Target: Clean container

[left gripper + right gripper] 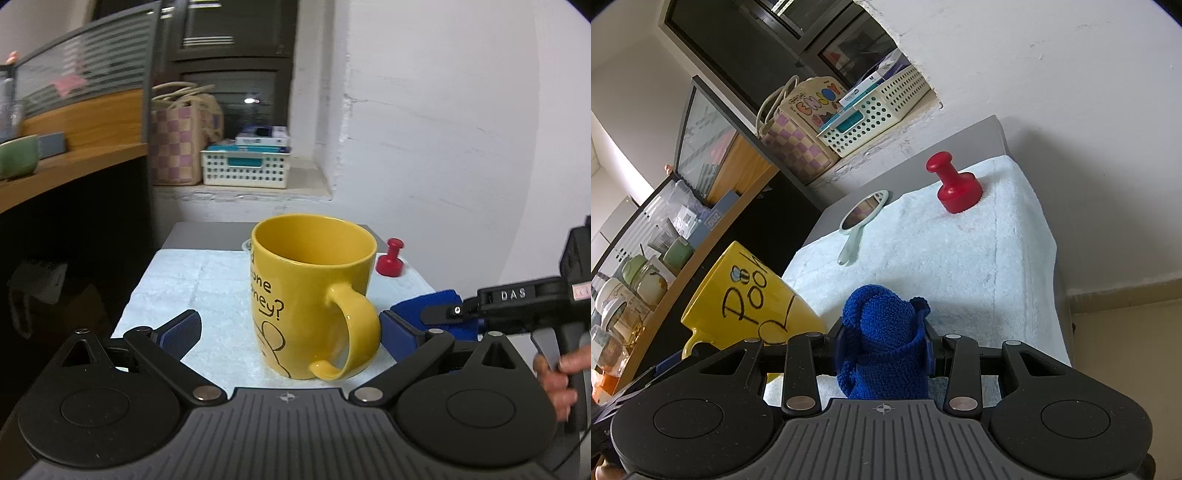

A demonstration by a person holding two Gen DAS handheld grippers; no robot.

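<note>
A yellow mug (310, 291) with black lettering stands upright on a white towel (207, 288), its handle toward me. My left gripper (291, 336) is open, its blue pads on either side of the mug without touching it. My right gripper (882, 350) is shut on a blue knitted cloth (882, 343), held just right of the mug (746, 314). In the left wrist view the right gripper (443, 314) comes in from the right with the cloth (436, 306).
A red knob-shaped object (955, 186) stands at the towel's far right. A small hand mirror (862, 218) lies at the far edge. A desk with jars (639, 291) is on the left. A white basket (245, 166) and checked bag (181, 136) sit on the ledge behind.
</note>
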